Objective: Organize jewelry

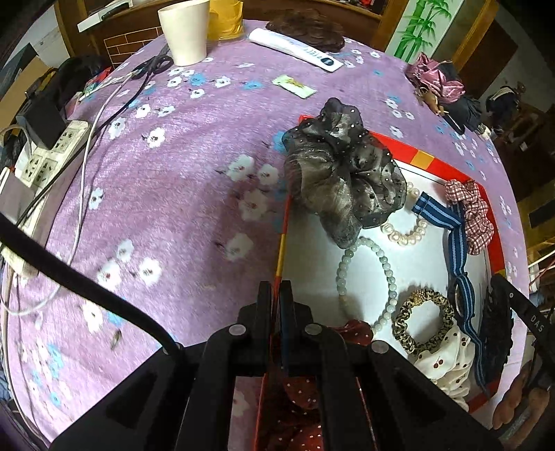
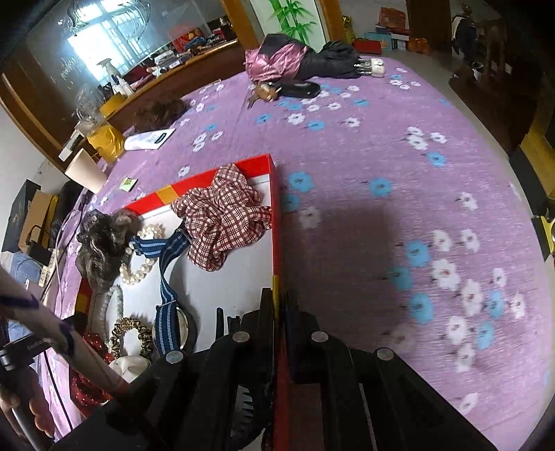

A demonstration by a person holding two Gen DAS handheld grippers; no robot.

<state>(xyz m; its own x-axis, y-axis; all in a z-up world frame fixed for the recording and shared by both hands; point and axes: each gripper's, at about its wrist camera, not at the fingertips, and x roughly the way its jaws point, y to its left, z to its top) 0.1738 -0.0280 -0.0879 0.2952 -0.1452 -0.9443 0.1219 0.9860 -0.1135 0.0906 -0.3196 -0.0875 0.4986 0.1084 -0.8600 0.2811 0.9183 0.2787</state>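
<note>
A shallow red box (image 1: 423, 158) with a white floor lies on the purple flowered cloth. It holds a grey gauzy scrunchie (image 1: 343, 173), a pearl bracelet (image 1: 406, 234), a pale green bead bracelet (image 1: 388, 274), a leopard scrunchie (image 1: 423, 322), a blue striped strap (image 1: 458, 249), a plaid scrunchie (image 1: 475, 215) and a black hair claw (image 1: 496, 329). My left gripper (image 1: 275, 288) is shut on the box's left wall. My right gripper (image 2: 279, 295) is shut on the red box's (image 2: 275, 215) right wall, beside the plaid scrunchie (image 2: 225, 215).
A white cup (image 1: 185, 31), scissors (image 1: 152, 66), a power strip (image 1: 52, 152) and cables lie at the far left. A folded umbrella (image 2: 301, 62) and a white packet (image 1: 295, 48) rest at the back. A person's arm (image 2: 52, 326) reaches in at the left.
</note>
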